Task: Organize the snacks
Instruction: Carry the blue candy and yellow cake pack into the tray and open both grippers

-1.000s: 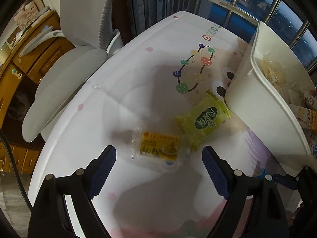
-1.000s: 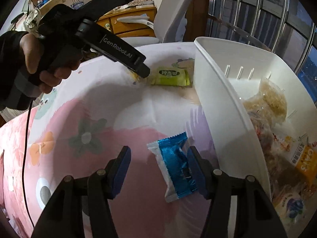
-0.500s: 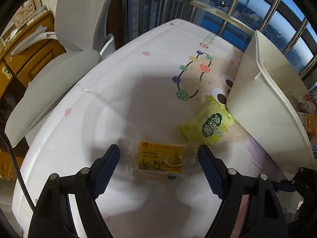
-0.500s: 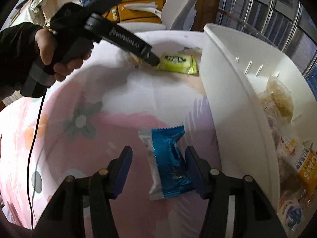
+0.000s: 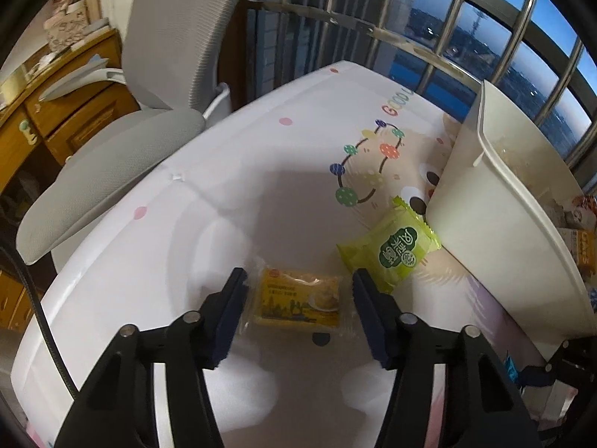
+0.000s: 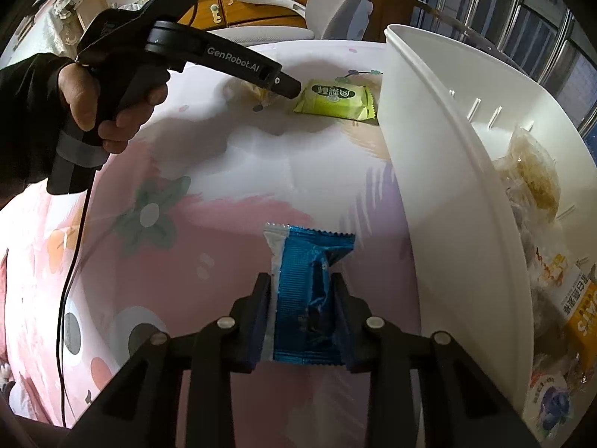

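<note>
Right gripper (image 6: 302,321) clamps the blue packet (image 6: 311,295); left gripper (image 5: 298,311), closing, straddles the yellow packet (image 5: 298,300).

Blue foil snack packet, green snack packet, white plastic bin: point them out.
blue foil snack packet (image 6: 311,295), right wrist view, middle of wrapper.
green snack packet (image 5: 391,246), left wrist view, printed face.
white plastic bin (image 6: 447,201), right wrist view, outer wall.

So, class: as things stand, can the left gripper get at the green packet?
Probably not yet: the left gripper straddles the yellow packet, its jaws just closing. The green packet lies uncovered just beyond.
</note>
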Tool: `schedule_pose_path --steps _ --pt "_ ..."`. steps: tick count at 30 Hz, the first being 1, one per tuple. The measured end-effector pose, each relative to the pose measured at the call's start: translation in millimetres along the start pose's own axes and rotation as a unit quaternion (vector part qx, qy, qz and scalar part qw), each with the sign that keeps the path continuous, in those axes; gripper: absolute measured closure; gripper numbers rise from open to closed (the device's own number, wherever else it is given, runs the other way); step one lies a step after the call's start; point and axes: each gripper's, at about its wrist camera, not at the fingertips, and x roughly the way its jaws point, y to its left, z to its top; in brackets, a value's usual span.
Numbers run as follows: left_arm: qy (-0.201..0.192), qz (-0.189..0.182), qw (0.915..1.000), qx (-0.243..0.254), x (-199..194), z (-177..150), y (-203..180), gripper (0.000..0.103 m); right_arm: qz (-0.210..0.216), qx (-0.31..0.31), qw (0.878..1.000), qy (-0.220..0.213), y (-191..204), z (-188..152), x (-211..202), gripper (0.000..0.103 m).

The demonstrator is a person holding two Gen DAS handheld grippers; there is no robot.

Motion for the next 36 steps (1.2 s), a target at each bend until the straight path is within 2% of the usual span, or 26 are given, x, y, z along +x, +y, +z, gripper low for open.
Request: schedule_pose_path --steps 7,15,19,28,36 --pt "0.003 0.021 0.9983 -0.054 -12 -15 0 0.055 0.000 0.008 1.000 0.018 -8 8 0 0.072" --pt "0.021 0.037 0.9960 -0.079 -39 -52 -19 0.056 -0.005 0.001 1.000 0.013 -6 11 -24 0.072" --pt "0.023 0.038 0.9943 -0.097 -74 -73 -38 0.056 -0.006 -0.004 1.000 -0.001 -3 8 -45 0.072" --pt "0.010 0.023 0.9943 -0.104 -167 -109 -99 0.055 0.009 0.016 0.999 -0.027 -3 -19 -94 0.072" --pt "0.008 0.021 0.9921 -0.124 -225 -142 -150 0.055 -0.001 0.025 0.997 -0.067 -2 -39 -140 0.072"
